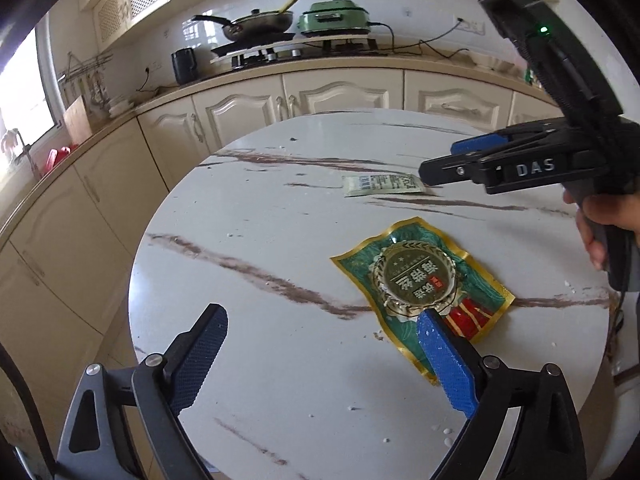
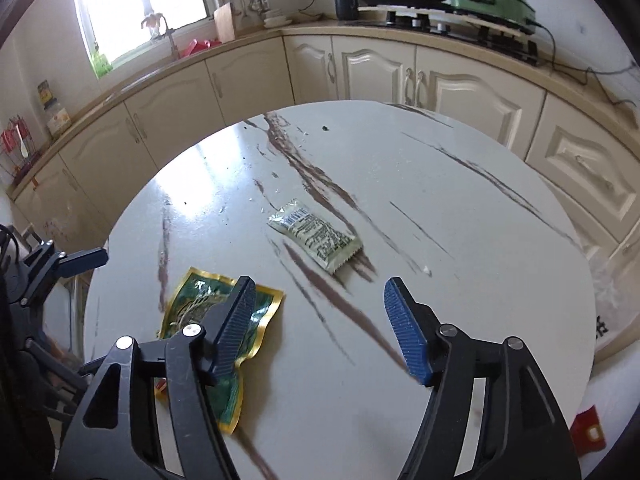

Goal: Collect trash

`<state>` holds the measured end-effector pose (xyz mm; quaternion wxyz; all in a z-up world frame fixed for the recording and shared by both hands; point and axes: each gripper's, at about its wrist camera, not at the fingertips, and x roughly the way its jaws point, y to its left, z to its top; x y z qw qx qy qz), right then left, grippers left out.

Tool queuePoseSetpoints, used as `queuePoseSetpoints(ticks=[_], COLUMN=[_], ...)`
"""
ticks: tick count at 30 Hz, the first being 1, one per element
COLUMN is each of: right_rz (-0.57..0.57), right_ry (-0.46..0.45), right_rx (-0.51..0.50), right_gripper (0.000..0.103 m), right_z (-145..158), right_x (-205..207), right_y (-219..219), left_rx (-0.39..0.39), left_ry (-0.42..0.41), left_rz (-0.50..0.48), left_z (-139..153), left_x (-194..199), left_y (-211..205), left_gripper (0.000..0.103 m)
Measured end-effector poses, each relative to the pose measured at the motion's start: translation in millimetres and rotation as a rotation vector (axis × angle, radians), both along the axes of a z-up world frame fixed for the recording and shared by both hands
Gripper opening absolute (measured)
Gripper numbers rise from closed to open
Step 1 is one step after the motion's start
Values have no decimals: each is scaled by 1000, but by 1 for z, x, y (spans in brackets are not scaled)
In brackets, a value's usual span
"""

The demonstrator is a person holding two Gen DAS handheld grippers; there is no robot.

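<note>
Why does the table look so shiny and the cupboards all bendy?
Right wrist view: window light bounces off the table as white glare, and streaks near the small packet look smeared. Left wrist view: the fisheye lens curves the cupboards; the window is washed out.

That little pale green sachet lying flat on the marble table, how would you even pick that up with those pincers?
Probably by an end. The sachet lies flat on the table, so the open right gripper would come down from above, one finger either side of the crimped near end, and pinch across its narrow width.
</note>
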<state>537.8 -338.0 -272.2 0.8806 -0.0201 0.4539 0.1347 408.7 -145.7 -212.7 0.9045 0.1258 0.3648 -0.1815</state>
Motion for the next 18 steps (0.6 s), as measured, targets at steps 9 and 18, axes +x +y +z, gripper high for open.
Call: queuePoseSetpoints(ticks=[9,18], right_rz=[142,113], right_ry=[102,96], right_rx=[-96,-88], right_gripper=[42,11], right_z=[-43,-31], right_x=[66,18], right_y=[39,17], left_rx=[-21,-83], left_ry=[13,31], left_rz=[102,162], left_z=[14,21], left_x=[-3,-11], left_y=[30,55], left_gripper=[95,96])
